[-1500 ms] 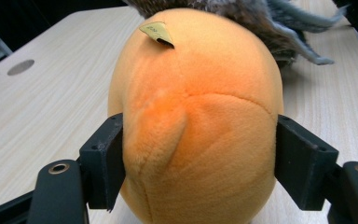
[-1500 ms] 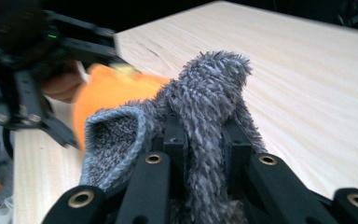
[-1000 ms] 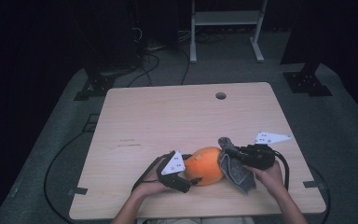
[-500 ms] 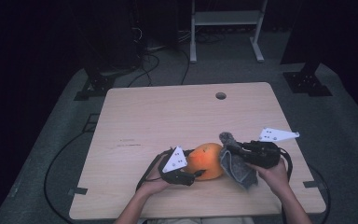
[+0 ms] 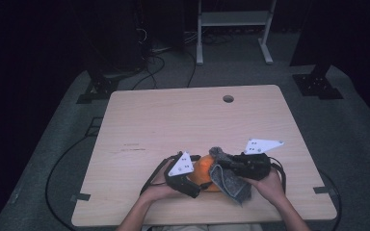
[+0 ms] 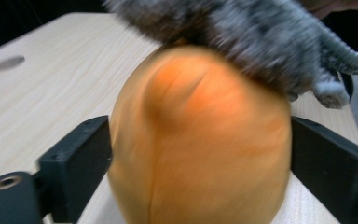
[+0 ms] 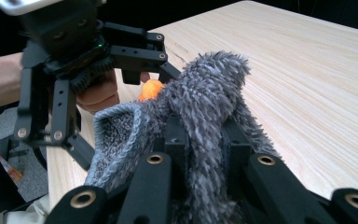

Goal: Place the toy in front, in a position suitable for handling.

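Note:
An orange round fruit-like thing [image 5: 203, 168] sits near the table's front edge between the jaws of my left gripper [image 5: 197, 175]. In the left gripper view both black jaws touch its sides [image 6: 200, 140]. The jaws have just been opening wider and the orange thing still fills the gap. My right gripper [image 5: 224, 166] is shut on a grey fuzzy cloth [image 5: 229, 183]. The cloth lies over the top of the orange thing [image 6: 242, 37]. In the right gripper view the cloth [image 7: 205, 102] bunches between the jaws, hiding most of the orange thing [image 7: 150, 88].
The wooden table [image 5: 173, 120] has a round hole [image 5: 228, 98] near its far edge. A white rack [image 5: 231, 19] and cables [image 5: 62, 159] are on the dark floor beyond and left of the table.
The right gripper has carried the cloth leftward, further over the orange thing. The left hand has stayed about where it was.

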Available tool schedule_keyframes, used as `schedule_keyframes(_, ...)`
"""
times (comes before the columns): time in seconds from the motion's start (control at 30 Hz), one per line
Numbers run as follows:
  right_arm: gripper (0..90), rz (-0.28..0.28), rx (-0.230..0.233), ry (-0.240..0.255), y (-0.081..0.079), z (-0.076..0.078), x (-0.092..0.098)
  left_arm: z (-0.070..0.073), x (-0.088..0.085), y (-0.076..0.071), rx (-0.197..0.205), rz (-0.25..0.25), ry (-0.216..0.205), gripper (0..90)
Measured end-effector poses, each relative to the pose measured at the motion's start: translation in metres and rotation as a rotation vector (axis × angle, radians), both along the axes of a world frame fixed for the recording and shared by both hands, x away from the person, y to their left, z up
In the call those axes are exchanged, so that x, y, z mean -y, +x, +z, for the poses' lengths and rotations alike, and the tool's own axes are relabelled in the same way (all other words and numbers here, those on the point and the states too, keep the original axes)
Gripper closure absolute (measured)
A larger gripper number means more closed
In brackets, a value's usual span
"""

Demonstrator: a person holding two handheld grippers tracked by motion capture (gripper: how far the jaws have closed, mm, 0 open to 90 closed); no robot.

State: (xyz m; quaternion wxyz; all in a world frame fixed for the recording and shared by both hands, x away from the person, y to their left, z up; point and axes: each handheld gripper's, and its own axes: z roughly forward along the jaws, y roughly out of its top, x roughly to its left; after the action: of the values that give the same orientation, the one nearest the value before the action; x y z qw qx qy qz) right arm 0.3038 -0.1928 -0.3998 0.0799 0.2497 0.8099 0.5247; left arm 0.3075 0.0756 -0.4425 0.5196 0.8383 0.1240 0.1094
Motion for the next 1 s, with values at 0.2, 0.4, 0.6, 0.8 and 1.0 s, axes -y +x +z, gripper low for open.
schedule_keyframes(0.2,76.2,0.003,0.01,-0.009,-0.002,-0.002,0.003,-0.008,0.0,0.005,-0.056,-0.015,0.009,5.6)
schedule_keyframes(0.4,76.1,-0.037,-0.032,0.03,0.004,-0.01,0.023,-0.015,0.001,0.004,-0.025,-0.026,0.035,14.1)
schedule_keyframes(0.6,75.9,-0.076,-0.07,0.069,0.012,-0.017,0.042,-0.013,0.005,0.002,0.002,0.006,-0.003,28.2)
schedule_keyframes(0.8,75.9,-0.151,-0.089,0.046,0.015,-0.022,0.06,-0.01,0.006,0.001,-0.001,0.033,-0.036,29.9)
schedule_keyframes(1.0,75.8,-0.096,0.014,0.113,0.0,0.01,0.049,0.013,0.004,-0.005,0.069,0.033,-0.057,33.3)
